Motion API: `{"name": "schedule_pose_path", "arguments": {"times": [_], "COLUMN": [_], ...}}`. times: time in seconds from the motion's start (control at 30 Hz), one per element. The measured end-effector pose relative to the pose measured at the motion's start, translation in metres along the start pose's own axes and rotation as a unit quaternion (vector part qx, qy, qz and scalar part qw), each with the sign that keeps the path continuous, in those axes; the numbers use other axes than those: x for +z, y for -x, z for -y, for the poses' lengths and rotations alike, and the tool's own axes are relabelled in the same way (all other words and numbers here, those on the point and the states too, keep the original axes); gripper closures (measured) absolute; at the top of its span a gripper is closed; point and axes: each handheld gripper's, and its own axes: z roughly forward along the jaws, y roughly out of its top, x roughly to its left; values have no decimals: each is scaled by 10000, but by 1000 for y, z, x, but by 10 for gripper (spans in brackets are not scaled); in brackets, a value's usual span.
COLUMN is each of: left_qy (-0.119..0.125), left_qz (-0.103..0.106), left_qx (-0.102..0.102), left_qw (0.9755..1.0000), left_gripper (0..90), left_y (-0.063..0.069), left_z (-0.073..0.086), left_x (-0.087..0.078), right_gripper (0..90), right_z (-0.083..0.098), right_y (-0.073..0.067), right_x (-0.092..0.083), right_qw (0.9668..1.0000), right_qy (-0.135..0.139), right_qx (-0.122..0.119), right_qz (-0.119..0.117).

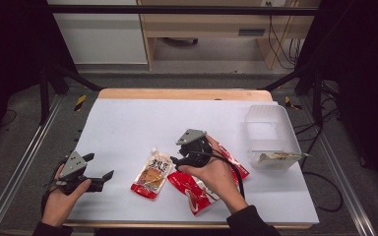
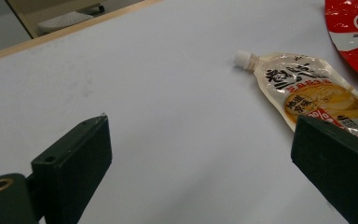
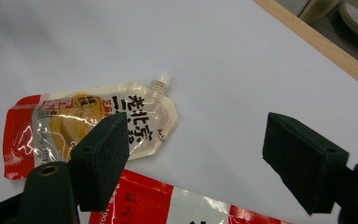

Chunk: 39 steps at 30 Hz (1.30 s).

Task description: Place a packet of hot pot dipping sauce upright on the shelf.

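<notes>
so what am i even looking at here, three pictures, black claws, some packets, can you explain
A person sits at a white table with a hand-held two-jaw tool in each hand. One picture looks down from above; the other two come from cameras riding on each tool, so the black blocks are its jaws. The left tool is open and holds nothing. The right tool is open over a red packet, with nothing between its jaws. Beside that lies a spouted sauce pouch. A clear plastic box at the right holds another packet.

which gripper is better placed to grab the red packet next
Right. The right gripper hovers directly over the red packet with its fingers open. The left gripper sits at the table's left edge, beyond the spouted pouch.
</notes>
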Motion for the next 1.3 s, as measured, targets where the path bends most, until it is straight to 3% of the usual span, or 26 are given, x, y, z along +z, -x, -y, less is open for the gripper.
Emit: {"name": "schedule_pose_path", "arguments": {"times": [0.2,0.57,0.8,1.3], "left_qy": [-102,-246,-255,-293], "left_qz": [-82,23,-28,-4], "left_qx": [-10,188,164,204], "left_qw": [9999,9995,9995,9994], "left_gripper": [53,52,53,57], "left_y": [-2,6,6,8], "left_z": [2,0,0,1], "left_x": [3,6,5,6], "right_gripper": [324,402,390,501], "right_z": [-4,1,3,9], "right_y": [1,-14,-13,-9], "right_x": [6,31,47,79], "right_qw": [9999,9995,9986,9965], "right_qy": [101,-219,-264,-487], "right_qx": [74,62,404,620], "right_qz": [-110,-216,-231,-279]}}
